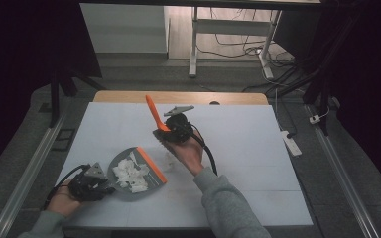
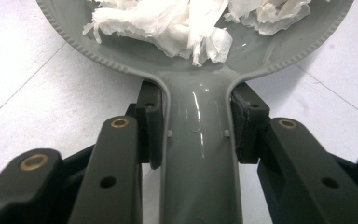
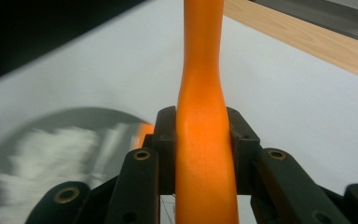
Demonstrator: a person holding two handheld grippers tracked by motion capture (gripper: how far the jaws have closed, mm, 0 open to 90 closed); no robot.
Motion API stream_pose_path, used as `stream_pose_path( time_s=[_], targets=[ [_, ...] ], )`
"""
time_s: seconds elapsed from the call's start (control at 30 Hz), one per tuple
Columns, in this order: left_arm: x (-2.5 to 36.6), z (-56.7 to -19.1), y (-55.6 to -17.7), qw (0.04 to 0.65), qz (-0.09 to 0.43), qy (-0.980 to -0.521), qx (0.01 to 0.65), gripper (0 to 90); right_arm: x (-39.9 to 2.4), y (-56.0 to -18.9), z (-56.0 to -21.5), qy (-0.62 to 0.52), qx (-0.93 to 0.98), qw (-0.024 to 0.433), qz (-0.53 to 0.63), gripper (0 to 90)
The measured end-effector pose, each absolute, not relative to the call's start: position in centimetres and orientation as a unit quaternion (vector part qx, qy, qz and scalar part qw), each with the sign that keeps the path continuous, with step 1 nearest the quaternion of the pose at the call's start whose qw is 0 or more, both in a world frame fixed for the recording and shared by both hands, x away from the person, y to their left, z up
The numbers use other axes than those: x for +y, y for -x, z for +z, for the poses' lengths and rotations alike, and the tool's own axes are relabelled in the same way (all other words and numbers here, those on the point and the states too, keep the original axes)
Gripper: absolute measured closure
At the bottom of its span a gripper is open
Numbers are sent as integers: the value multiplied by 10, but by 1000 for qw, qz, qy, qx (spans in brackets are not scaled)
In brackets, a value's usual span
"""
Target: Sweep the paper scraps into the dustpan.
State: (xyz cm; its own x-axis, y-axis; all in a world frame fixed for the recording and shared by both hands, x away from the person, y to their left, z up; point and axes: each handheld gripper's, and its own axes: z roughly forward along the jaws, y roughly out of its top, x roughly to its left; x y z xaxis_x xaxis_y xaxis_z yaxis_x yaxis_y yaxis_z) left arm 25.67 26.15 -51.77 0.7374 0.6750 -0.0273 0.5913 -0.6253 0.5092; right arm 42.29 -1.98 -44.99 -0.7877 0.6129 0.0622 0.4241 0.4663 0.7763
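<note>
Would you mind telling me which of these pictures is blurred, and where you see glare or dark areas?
Right gripper view: the orange handle is sharp, but the dustpan and paper behind it are smeared by motion. Left gripper view: sharp, with a bright streak of glare on the grey dustpan handle. High view: the white table is evenly lit, the surroundings at both sides are nearly black.

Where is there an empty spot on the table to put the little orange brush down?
The white table is bare right of the right gripper and along the far wooden edge. It is crowded near the grey dustpan with paper scraps and the left gripper.
</note>
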Motion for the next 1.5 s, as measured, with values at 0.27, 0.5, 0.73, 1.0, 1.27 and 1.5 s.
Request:
stream_pose_path(
  time_s=[0.27,0.5,0.73,1.0,1.27,1.5],
  targets=[
    [262,-518,-257,251,83,-898,353,620,-28,-442,-485,-334,868,135,341,700],
    [261,-518,-257,251,82,-898,353,620,10,-416,-491,-285,891,119,333,700],
    [262,-518,-257,251,84,-897,354,620,47,-385,-478,-240,886,19,397,700],
    [262,-518,-257,252,84,-897,354,620,27,-387,-447,-253,850,13,462,699],
    [261,-518,-257,251,84,-897,355,620,19,-386,-437,-247,855,21,455,699],
    [262,-518,-257,252,84,-897,354,620,32,-386,-465,-242,875,20,419,699]
  ],
)
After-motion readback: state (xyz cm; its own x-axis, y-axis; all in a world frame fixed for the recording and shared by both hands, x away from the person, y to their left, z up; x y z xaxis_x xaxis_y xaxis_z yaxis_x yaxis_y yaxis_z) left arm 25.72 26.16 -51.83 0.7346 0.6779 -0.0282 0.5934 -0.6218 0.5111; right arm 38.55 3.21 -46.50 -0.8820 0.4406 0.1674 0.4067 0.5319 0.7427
